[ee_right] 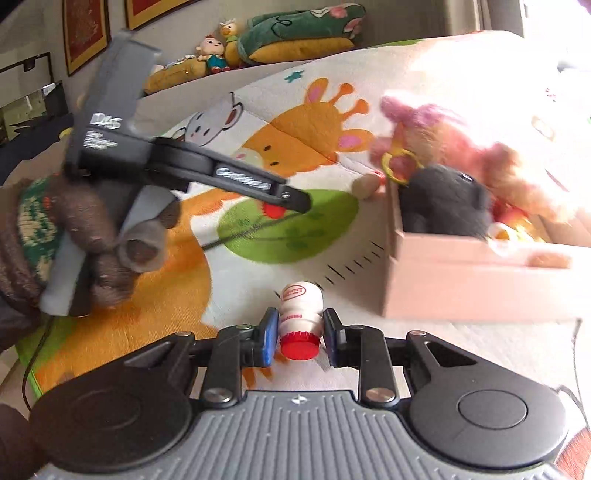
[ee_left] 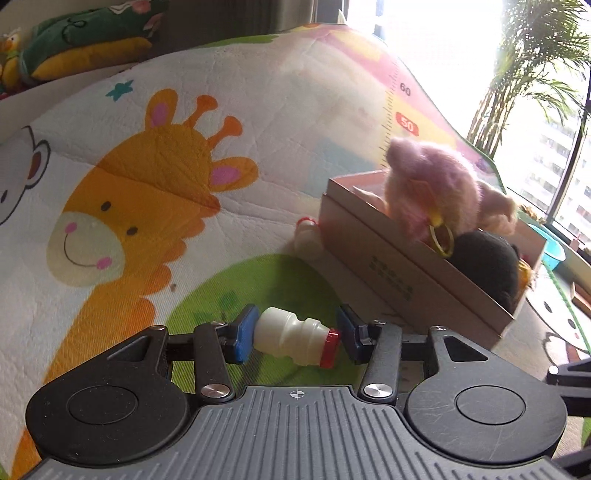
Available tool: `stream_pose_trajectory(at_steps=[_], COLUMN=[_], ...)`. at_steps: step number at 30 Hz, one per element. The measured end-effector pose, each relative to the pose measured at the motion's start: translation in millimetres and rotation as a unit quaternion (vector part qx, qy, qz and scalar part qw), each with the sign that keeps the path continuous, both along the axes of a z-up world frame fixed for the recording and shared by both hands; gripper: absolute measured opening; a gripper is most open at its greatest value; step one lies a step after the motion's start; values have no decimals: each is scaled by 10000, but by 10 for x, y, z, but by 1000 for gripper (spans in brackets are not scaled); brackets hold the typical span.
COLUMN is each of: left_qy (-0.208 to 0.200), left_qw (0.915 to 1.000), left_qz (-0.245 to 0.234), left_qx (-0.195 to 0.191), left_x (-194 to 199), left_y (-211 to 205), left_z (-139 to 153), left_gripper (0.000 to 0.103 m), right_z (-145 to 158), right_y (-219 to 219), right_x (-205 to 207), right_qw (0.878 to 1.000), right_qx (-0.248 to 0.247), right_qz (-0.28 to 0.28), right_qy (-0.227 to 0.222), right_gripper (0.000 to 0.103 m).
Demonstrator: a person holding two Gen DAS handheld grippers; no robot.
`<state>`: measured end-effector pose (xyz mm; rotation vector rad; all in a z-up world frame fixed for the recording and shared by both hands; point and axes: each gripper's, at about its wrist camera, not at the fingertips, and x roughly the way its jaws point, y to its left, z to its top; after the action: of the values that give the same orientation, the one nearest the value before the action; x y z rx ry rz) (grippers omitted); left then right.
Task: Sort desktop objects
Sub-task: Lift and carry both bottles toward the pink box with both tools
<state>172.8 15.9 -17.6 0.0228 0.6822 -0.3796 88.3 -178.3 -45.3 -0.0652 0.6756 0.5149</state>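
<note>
My left gripper [ee_left: 295,334] is shut on a small white drink bottle [ee_left: 280,332] with a red cap. The bottle lies crosswise, its base against one blue pad and its cap against the other. It hangs above the play mat, left of a cardboard box [ee_left: 406,273]. My right gripper [ee_right: 300,328] is shut on a second white bottle [ee_right: 301,299], gripped at the neck with the red cap facing the camera. The same box [ee_right: 461,280] is to its right, blurred. In the right wrist view, a gloved hand [ee_right: 110,229] holds the left gripper's body [ee_right: 236,177] at left.
The box holds a pink plush toy [ee_left: 432,184] and a black plush toy [ee_left: 487,266]. A third small bottle [ee_left: 308,236] lies on the mat [ee_left: 147,192] against the box's far corner. Cushions and dolls [ee_right: 295,33] line the back edge. A window and a plant are at right.
</note>
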Motion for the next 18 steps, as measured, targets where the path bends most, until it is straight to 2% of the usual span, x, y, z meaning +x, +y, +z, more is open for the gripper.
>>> stream_pose_trajectory(at_steps=[6,9,13,18], left_qy=[161,266,247,146], left_qw=[9993,9980,9962,9957], left_qz=[-148,-416,-765,-877], left_qx=[-299,-391,-332,-255], left_x=[-525,-732,-947,-1108], left_y=[-351,-596,-920,-1159], left_z=[32,53,112,251], left_gripper=[52,52,52,52], right_z=[38,84,132,207], right_y=[-481,-725,-1023,-1358], right_x=[-320,-460,-556,-557], right_qw=[9982,9961,9924,9893], right_qx=[67,71,46,210], right_qz=[-587,-861,-1186,-1394], right_qy=[-54,-180,-329,-365], right_gripper=[25,25,25,25])
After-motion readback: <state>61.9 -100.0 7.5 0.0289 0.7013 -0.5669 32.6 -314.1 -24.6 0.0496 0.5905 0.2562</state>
